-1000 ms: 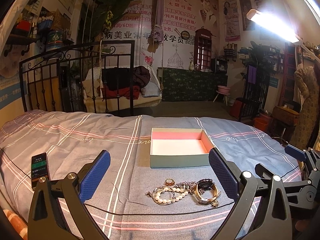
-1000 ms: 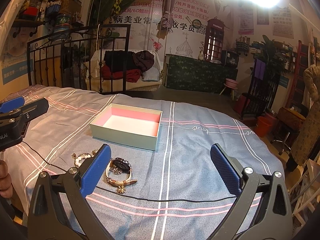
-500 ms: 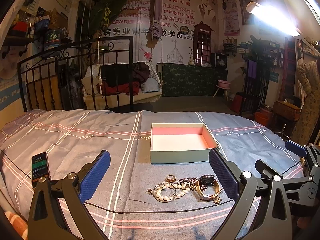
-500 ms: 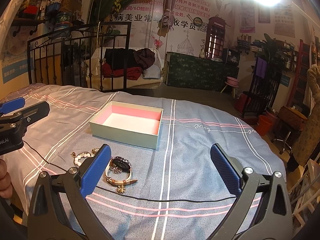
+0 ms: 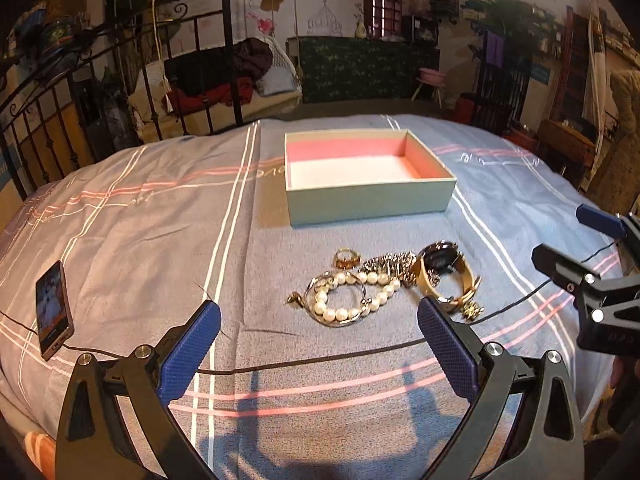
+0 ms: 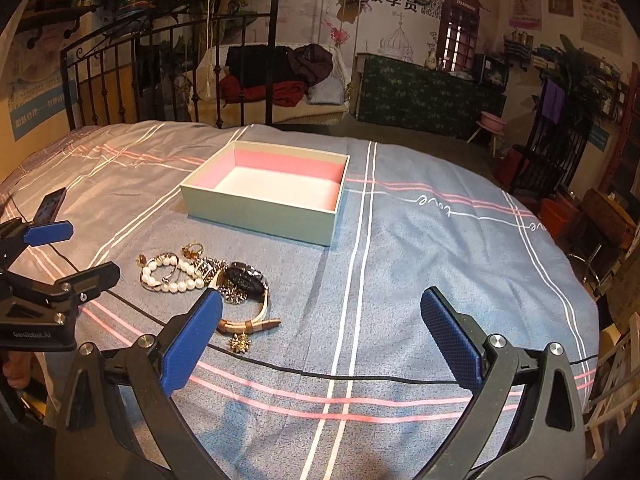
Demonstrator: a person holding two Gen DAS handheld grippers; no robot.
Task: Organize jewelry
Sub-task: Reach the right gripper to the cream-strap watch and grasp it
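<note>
Both claws spread, empty — left gripper (image 5: 318, 334), right gripper (image 6: 320, 328) | tangled pearl-and-gold jewelry heap (image 5: 384, 282) on bedspread before empty pink-lined box (image 5: 368, 204) | pinch one piece — lift clear of the tangle

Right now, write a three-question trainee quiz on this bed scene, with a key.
1. True or false: the box already holds jewelry.
2. Which lies nearest the box? A) gold ring B) pearl bracelet C) phone
3. Fill in: both the left gripper and the right gripper have their jaws ____.

Key: 1 false, it is empty; 2 A; 3 open, holding nothing.
</note>
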